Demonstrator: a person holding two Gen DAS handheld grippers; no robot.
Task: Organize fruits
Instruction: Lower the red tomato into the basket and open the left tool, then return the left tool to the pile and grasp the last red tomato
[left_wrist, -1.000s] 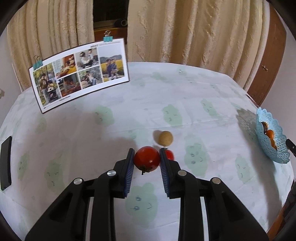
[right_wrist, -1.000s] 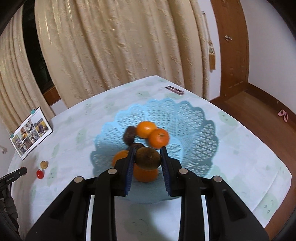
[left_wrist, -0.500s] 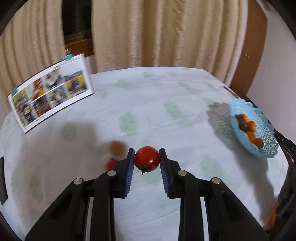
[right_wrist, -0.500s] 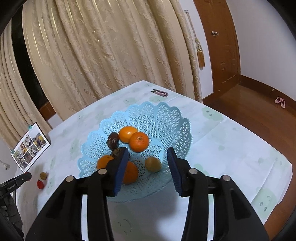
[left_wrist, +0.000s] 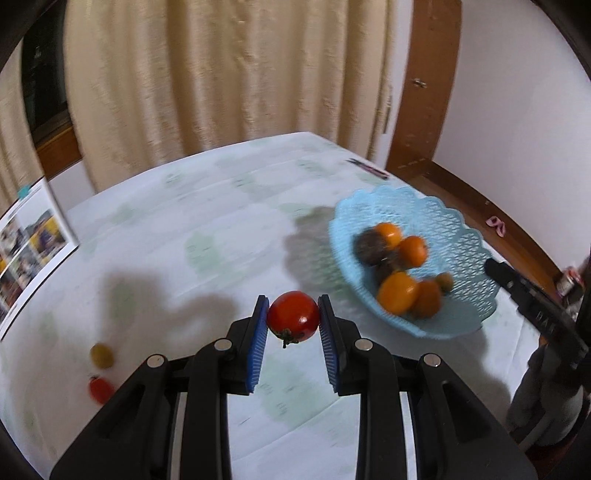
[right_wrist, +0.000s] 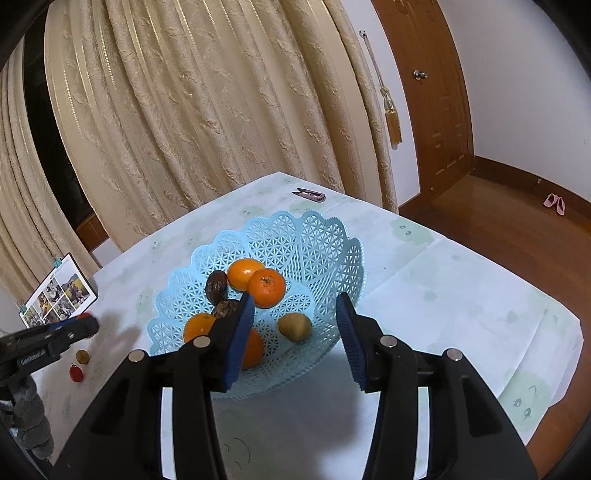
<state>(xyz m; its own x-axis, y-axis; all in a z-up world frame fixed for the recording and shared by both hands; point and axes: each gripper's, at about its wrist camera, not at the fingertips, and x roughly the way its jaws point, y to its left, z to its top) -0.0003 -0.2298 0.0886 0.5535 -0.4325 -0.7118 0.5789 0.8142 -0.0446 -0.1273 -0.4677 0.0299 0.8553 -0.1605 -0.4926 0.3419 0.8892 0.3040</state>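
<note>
Now, from the left wrist camera, the left gripper (left_wrist: 293, 321) is clenched on a red tomato (left_wrist: 293, 316), with a blue pad pressed to each side of it and its green stem hanging down. The tomato is up off the table (left_wrist: 207, 236), out over the middle of the cloth. The blue basket (left_wrist: 458, 229) sits near the table's right edge with oranges and dark fruits in it. A small yellow-brown fruit (left_wrist: 101, 355) and a little red tomato (left_wrist: 99, 389) lie close together near the left edge. I think the job right now is to carry the tomato to the basket. It looks smooth and soft, so the squeeze should be just enough to hold it without squashing it. It would be best to lower it into a bare spot and let go low down, so it does not bump the oranges.

Next, from the right wrist camera, the right gripper (right_wrist: 295, 317) hangs just over the basket's (right_wrist: 325, 236) near rim. Its jaws are opening and nothing is between them. A small brown-green fruit (right_wrist: 294, 326) lies in the basket below the gap. The left gripper (right_wrist: 59, 334) pokes in beside the table's left edge. I think the right one should move aside so the two do not knock together.
</note>
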